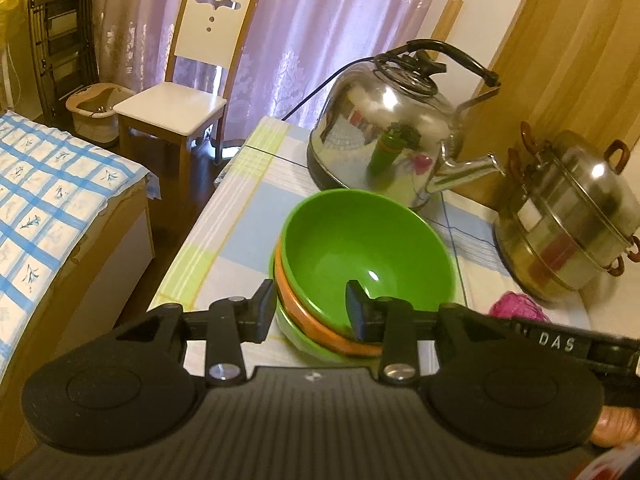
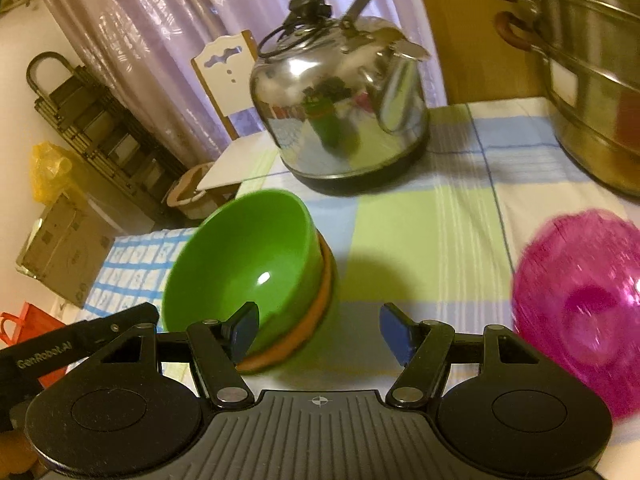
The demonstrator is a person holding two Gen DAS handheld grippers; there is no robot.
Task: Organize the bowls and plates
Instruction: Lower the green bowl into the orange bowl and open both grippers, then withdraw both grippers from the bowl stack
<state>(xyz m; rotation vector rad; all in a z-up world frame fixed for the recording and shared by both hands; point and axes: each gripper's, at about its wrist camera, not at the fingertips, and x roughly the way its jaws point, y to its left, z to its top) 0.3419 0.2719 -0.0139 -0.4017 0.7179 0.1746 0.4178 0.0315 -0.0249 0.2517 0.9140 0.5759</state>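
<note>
Right then, left hand-held gripper (image 1: pixel 312 312) stood part-open w/ its jaws straddling the near rim of the bowl stack (image 1: pixel 360 264): one finger outside, one inside the top green bowl (image 1: pixel 368 240), pads seemingly off the wall, tho contact on the inner finger couldn't be ruled out. Right hand-held gripper (image 2: pixel 320 332) was wide, holding nothing; its left finger sat just beside the stack's side, poss. brushing it.

Stack = green over orange bowl (image 1: pixel 320 328) over another green one, near the desk's (image 2: pixel 420 240) left edge, kettle (image 1: pixel 392 136) behind it, steamer pot (image 1: pixel 572 216) toward the far right corner, pink bowl (image 2: pixel 580 300) well apart at the right.

Risks, as judged: top bowl looked tilted in the nest, so a finger catching the rim on the way out could tip it or drag the stack twd the left edge and off. Two tools crowded one rim; they could clash.
</note>
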